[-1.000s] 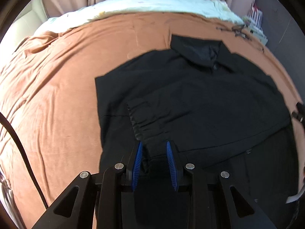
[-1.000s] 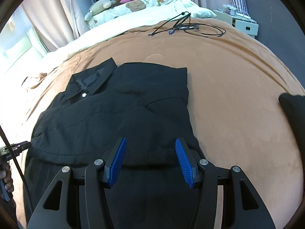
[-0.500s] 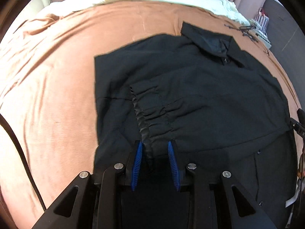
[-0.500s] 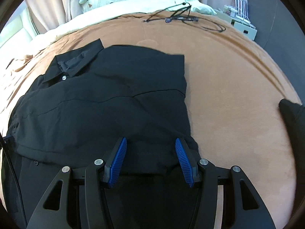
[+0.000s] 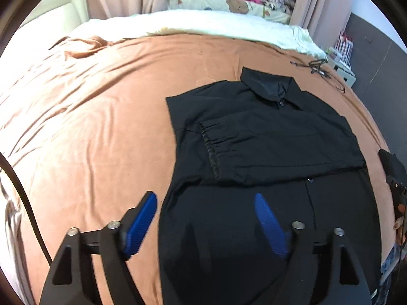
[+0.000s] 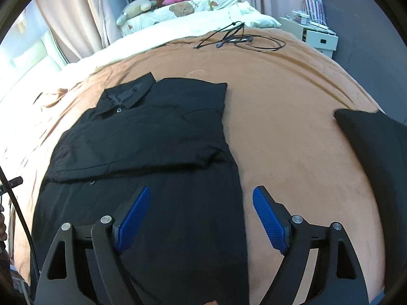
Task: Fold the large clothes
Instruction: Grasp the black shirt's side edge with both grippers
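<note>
Black shirt (image 5: 267, 137) lies flat on the brown bed cover (image 5: 101, 127), sleeves folded across. Left claw (image 5: 206, 218) and right claw (image 6: 201, 216) have just opened wide, holding nothing, above its hem.

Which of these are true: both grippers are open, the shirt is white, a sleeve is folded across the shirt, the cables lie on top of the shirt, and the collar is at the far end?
1. Both grippers are open. True: the left gripper and right gripper stand wide, their jaws have just been opening, and they clamp nothing.
2. The shirt is white. False: it is black.
3. A sleeve is folded across the shirt. True.
4. The cables lie on the shirt. False: they lie apart on the brown blanket.
5. The collar is at the far end. True.
</note>
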{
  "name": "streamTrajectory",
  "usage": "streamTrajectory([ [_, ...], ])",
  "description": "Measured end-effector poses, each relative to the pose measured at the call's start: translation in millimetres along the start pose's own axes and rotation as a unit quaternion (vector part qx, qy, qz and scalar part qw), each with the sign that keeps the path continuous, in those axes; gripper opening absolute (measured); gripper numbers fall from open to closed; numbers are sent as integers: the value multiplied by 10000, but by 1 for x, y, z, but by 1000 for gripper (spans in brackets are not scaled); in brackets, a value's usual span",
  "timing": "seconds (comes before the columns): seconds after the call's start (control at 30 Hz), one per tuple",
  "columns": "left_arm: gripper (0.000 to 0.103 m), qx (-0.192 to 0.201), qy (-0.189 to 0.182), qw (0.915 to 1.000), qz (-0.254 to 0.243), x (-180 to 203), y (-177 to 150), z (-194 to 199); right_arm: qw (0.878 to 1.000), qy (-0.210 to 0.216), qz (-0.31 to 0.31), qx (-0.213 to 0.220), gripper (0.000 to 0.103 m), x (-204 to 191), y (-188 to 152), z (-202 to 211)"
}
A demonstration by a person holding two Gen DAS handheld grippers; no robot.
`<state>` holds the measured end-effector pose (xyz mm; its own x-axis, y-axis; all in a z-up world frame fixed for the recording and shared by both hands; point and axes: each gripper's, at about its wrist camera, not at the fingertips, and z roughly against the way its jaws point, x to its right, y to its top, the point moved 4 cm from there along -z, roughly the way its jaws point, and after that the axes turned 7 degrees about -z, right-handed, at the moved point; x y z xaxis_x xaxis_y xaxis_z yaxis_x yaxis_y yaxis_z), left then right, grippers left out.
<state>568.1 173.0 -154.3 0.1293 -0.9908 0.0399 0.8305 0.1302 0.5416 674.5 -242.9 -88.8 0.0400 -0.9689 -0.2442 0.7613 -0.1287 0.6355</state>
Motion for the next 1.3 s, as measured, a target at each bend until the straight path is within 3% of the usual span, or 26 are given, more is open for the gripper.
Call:
streamTrajectory([
  [0.17,92,193,-37,9996,218,-5,-34,31,9997,161,-131,127,103,20,-33,33],
  [0.37,92,294,30,9993,214,-1,-84,56,9994,232,-153,191,103,36,-75,64],
  [0.47,92,422,24,9989,205,2,-108,70,9986,303,-102,429,103,43,-92,86],
  [0.83,91,399,-80,9981,461,-3,-195,94,9980,501,-161,348,102,73,-168,120],
  [1.07,85,217,-317,9977,550,0,-243,91,9967,726,-322,170,102,91,-198,125],
  [1.2,68,68,-544,9952,812,-4,-268,85,9917,1142,-578,-136,102,98,-212,120],
  [1.3,66,2,-827,9914,1016,-4,-282,82,9870,1344,-841,-260,102,109,-218,118],
])
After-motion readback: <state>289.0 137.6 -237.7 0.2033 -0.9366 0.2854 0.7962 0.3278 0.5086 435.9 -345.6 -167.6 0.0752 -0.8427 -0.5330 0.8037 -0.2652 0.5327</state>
